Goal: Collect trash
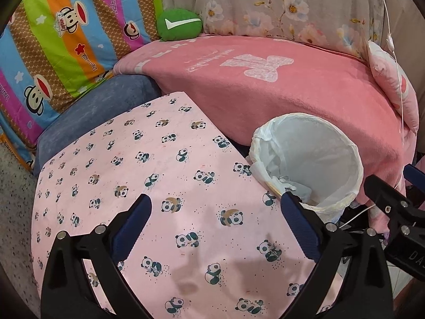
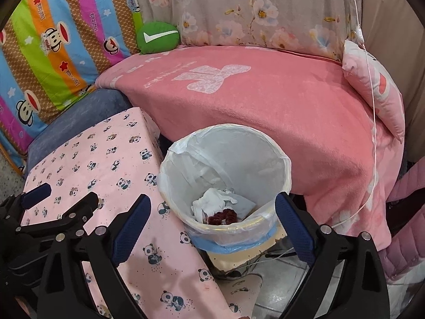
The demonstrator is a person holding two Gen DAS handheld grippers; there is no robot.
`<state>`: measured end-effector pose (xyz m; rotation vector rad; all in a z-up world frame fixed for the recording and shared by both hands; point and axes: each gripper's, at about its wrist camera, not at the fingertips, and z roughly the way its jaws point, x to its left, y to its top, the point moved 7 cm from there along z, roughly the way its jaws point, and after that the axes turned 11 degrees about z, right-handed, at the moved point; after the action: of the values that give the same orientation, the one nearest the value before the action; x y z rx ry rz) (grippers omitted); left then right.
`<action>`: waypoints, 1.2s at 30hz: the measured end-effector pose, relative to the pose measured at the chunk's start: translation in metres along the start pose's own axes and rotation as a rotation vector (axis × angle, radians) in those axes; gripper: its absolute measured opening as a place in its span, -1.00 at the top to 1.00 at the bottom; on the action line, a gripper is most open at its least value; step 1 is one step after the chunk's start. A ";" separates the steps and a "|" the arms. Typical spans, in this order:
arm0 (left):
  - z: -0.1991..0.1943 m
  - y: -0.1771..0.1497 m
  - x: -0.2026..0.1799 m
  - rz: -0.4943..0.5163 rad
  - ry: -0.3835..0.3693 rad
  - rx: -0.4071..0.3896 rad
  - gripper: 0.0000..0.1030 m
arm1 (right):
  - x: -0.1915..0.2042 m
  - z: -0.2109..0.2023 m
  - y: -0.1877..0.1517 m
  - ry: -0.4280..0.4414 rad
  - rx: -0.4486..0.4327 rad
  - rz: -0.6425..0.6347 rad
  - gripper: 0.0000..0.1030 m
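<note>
A small bin (image 2: 225,175) lined with a white plastic bag stands on the floor between the panda-print table (image 2: 106,159) and the pink sofa. Inside it lie crumpled white tissue (image 2: 212,202) and a dark red scrap (image 2: 223,216). My right gripper (image 2: 212,220) is open and empty, held just above the bin's near rim. My left gripper (image 1: 216,220) is open and empty, hovering over the panda table (image 1: 159,172), with the bin (image 1: 308,164) to its right. The right gripper shows at the right edge of the left wrist view (image 1: 393,202); the left gripper shows at the left of the right wrist view (image 2: 53,207).
A pink blanket (image 2: 265,111) covers the sofa behind the bin. A green cushion (image 2: 156,37), a striped monkey-print quilt (image 2: 53,40) and a floral pillow (image 2: 252,13) stand at the back. A thin white cord (image 2: 372,106) hangs at the right. Tiled floor (image 2: 279,292) lies below the bin.
</note>
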<state>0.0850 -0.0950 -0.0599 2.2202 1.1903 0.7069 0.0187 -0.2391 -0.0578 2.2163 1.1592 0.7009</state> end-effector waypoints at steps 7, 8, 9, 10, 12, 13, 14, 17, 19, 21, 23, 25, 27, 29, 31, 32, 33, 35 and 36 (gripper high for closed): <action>-0.003 -0.002 0.000 -0.011 0.008 0.000 -0.82 | -0.007 -0.001 -0.009 -0.028 -0.005 0.002 -0.91; -0.004 -0.003 0.000 -0.014 0.007 -0.002 -0.82 | -0.007 0.000 -0.008 -0.027 -0.005 0.001 -0.91; -0.005 -0.003 0.000 -0.019 0.007 -0.002 -0.82 | -0.008 0.000 -0.010 -0.028 0.000 -0.004 -0.91; -0.005 -0.004 -0.001 -0.022 0.007 0.000 -0.82 | -0.009 0.001 -0.010 -0.028 0.002 -0.004 -0.91; -0.005 -0.004 -0.002 -0.027 0.006 0.003 -0.82 | -0.010 0.000 -0.011 -0.023 0.007 -0.003 -0.91; -0.005 -0.005 -0.003 -0.028 0.005 0.004 -0.82 | -0.011 -0.001 -0.012 -0.021 0.012 -0.003 -0.91; -0.005 -0.005 -0.003 -0.029 0.005 0.006 -0.82 | -0.012 -0.001 -0.012 -0.022 0.013 -0.002 -0.91; -0.006 -0.007 -0.006 -0.033 -0.005 0.009 -0.83 | -0.012 -0.002 -0.015 -0.037 0.006 -0.010 -0.91; -0.007 -0.007 -0.008 -0.032 -0.001 0.006 -0.83 | -0.011 -0.003 -0.017 -0.046 -0.002 -0.014 -0.91; -0.008 -0.006 -0.010 -0.029 -0.002 0.002 -0.83 | -0.013 -0.003 -0.018 -0.045 -0.003 -0.010 -0.91; -0.009 -0.006 -0.010 -0.033 -0.004 -0.002 -0.83 | -0.015 -0.002 -0.018 -0.045 -0.004 -0.007 -0.91; -0.009 -0.006 -0.010 -0.047 -0.009 -0.003 -0.83 | -0.016 -0.001 -0.018 -0.049 -0.002 -0.009 -0.91; -0.009 -0.007 -0.010 -0.060 -0.017 -0.006 -0.83 | -0.018 -0.002 -0.018 -0.052 -0.004 -0.008 -0.91; -0.009 -0.007 -0.011 -0.058 -0.013 -0.002 -0.84 | -0.020 -0.002 -0.018 -0.057 -0.005 -0.006 -0.91; -0.008 -0.008 -0.013 -0.050 -0.008 0.000 -0.85 | -0.022 -0.002 -0.018 -0.062 -0.004 -0.003 -0.91; -0.008 -0.009 -0.014 -0.046 -0.009 0.003 -0.85 | -0.022 -0.002 -0.017 -0.061 -0.004 -0.004 -0.91; -0.008 -0.010 -0.015 -0.045 -0.011 0.006 -0.85 | -0.023 -0.001 -0.017 -0.062 -0.003 -0.003 -0.91; -0.006 -0.011 -0.016 -0.048 -0.022 0.014 -0.85 | -0.025 0.000 -0.018 -0.067 0.001 -0.001 -0.91; -0.006 -0.012 -0.017 -0.050 -0.019 0.017 -0.85 | -0.026 0.000 -0.018 -0.069 0.002 -0.001 -0.91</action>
<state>0.0661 -0.1024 -0.0668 2.1981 1.2420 0.6563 -0.0044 -0.2519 -0.0749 2.2242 1.1272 0.6180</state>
